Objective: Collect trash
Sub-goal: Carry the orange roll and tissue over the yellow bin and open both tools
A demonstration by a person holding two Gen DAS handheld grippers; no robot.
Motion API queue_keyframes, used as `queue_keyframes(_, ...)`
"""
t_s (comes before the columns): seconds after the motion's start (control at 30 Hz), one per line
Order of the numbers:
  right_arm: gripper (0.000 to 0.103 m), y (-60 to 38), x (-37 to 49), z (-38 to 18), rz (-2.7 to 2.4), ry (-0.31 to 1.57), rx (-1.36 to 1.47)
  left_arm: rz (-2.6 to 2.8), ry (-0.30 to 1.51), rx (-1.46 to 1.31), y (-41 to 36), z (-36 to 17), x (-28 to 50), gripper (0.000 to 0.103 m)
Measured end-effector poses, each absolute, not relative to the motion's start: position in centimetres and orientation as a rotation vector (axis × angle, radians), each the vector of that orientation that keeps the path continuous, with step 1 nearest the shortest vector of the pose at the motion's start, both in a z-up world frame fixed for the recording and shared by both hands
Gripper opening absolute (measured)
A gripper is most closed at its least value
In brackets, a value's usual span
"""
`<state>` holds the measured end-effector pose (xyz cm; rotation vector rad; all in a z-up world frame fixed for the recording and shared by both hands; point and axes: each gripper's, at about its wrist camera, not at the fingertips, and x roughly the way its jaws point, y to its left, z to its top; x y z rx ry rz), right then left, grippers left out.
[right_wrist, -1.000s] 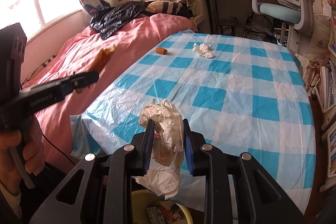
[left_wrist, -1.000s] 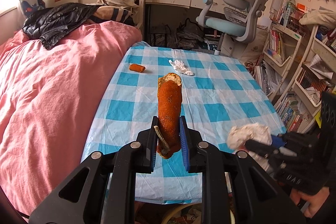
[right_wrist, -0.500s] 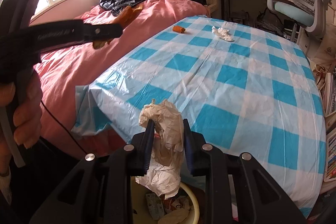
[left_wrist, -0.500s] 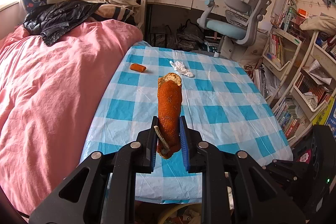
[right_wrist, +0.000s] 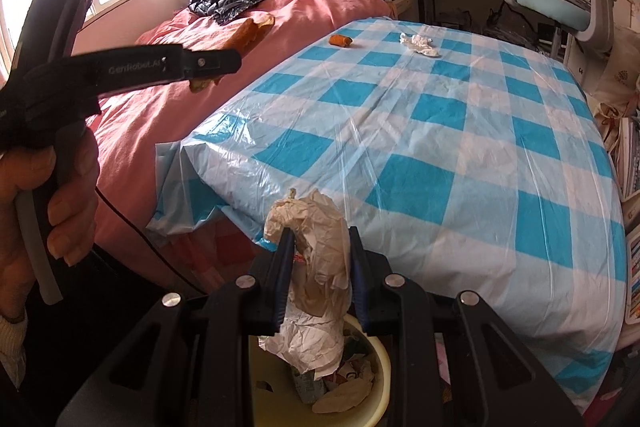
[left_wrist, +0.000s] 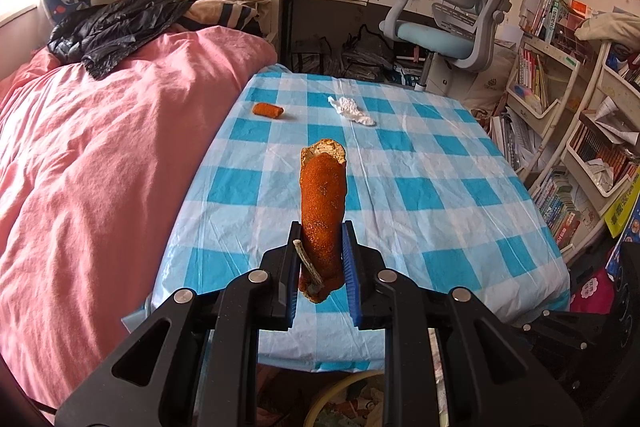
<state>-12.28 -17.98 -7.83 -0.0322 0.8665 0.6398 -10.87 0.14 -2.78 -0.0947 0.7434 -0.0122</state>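
Observation:
My left gripper is shut on a long orange peel and holds it above the near edge of the blue-checked table. The left gripper also shows in the right wrist view, off the table's left side. My right gripper is shut on a crumpled tissue that hangs over a yellow trash bin below the table's near edge. A small orange peel and a white crumpled tissue lie at the table's far end.
A pink bed with a black jacket runs along the table's left side. An office chair and desk stand behind the table. Bookshelves line the right. The bin's rim shows under my left gripper.
My right gripper has dropped below the table's near edge and now hangs the tissue over the bin. My left gripper has drawn back a little with the peel.

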Motion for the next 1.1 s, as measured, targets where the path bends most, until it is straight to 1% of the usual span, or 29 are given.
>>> queue_keyframes(0.27, 0.027, -19.6, -12.8, -8.1, 0.615, 0.884, 0.018, -0.025, 0.805, -0.023, -2.1, -4.9, -13.6, 0.019)
queue_keyframes(0.63, 0.029, -19.9, -14.1, -10.0, 0.661, 0.955, 0.015, -0.053, 0.968, -0.010, -4.8, -9.4, -16.9, 0.019)
queue_keyframes(1.1, 0.029, -19.8, -15.3, -10.4, 0.671, 0.980, -0.014, -0.041, 1.009, -0.004, -5.9, -10.8, -19.1, 0.019)
